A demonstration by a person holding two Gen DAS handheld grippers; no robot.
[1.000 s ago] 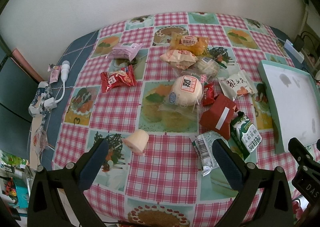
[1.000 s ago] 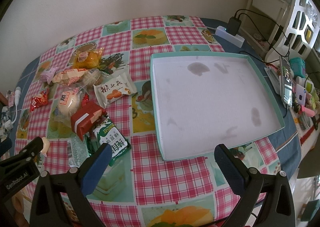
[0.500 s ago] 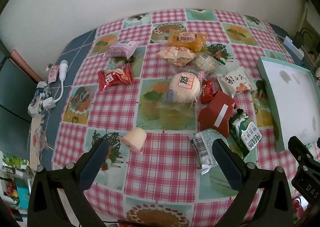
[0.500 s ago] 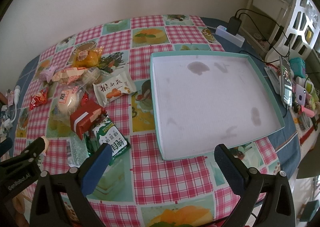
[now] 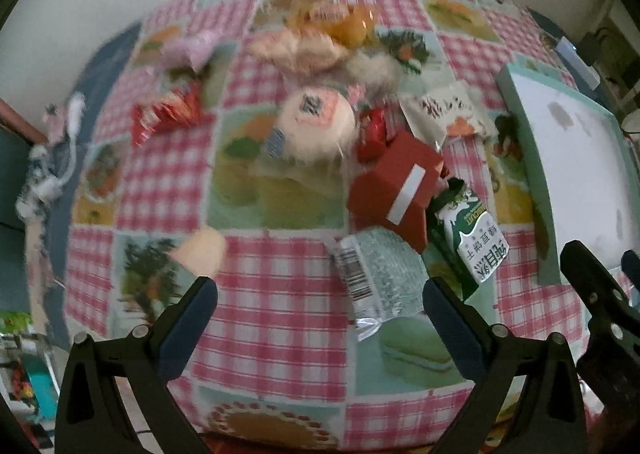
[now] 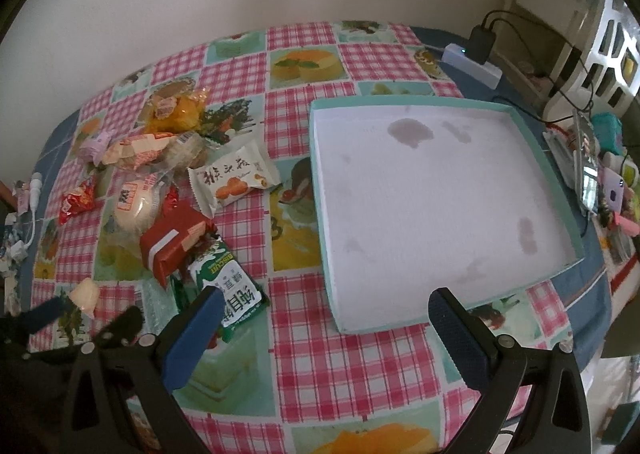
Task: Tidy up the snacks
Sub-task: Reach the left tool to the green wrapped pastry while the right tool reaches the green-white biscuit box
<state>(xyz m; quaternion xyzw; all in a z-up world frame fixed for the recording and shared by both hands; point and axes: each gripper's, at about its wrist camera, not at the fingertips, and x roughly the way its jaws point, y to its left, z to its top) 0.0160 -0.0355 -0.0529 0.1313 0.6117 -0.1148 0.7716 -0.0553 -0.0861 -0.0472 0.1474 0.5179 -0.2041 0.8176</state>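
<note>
A pile of snack packets lies on the checked tablecloth. In the left wrist view I see a red box (image 5: 394, 187), a green biscuit pack (image 5: 472, 238), a clear silver packet (image 5: 374, 274), a round white bun (image 5: 316, 123) and a small peach piece (image 5: 202, 250). My left gripper (image 5: 320, 306) is open and empty, above the cloth just short of the silver packet. My right gripper (image 6: 326, 318) is open and empty, near the front edge of the teal tray (image 6: 334, 286), whose white floor is bare. The red box (image 6: 172, 240) and green pack (image 6: 226, 286) lie left of the tray.
A power strip with a plugged charger (image 6: 476, 57) and a phone with small items (image 6: 588, 173) lie at the table's right edge. A white cable (image 5: 70, 141) lies at the left edge. A wall runs behind the table.
My left gripper has moved forward and lower toward the snack pile; its view is blurred by motion. My right gripper has shifted a little. Both stay open.
</note>
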